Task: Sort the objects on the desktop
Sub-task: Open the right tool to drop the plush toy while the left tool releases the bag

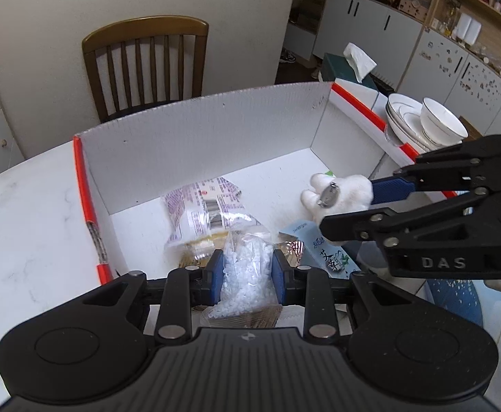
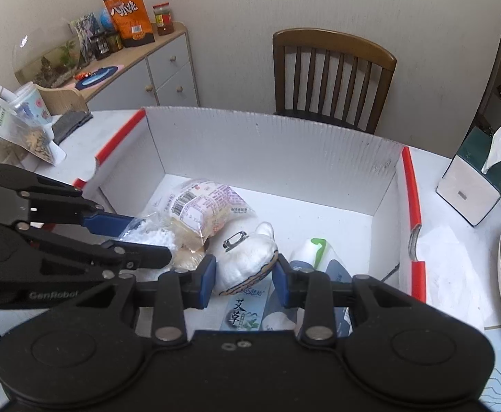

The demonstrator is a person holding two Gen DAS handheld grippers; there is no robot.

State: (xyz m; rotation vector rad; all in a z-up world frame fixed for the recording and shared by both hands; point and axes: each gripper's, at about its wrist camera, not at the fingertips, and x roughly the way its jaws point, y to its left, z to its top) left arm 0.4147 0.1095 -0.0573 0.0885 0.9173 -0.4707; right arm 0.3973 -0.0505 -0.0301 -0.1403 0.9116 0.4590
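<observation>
While the left gripper (image 1: 247, 276) pinches the bag of white beads (image 1: 247, 271) between its fingers, low over the white box (image 1: 195, 137), part them only once the bag rests on the floor; "DAS" shows on the other tool. In the right view, the right gripper (image 2: 243, 276) clasps the white plush toy (image 2: 245, 261) between its fingers above a packet reading "艾草" (image 2: 245, 312); "GenRobot" marks the left tool.

Snack packet (image 1: 202, 206) in box (image 1: 195, 130), chair (image 1: 147, 65) behind.
</observation>
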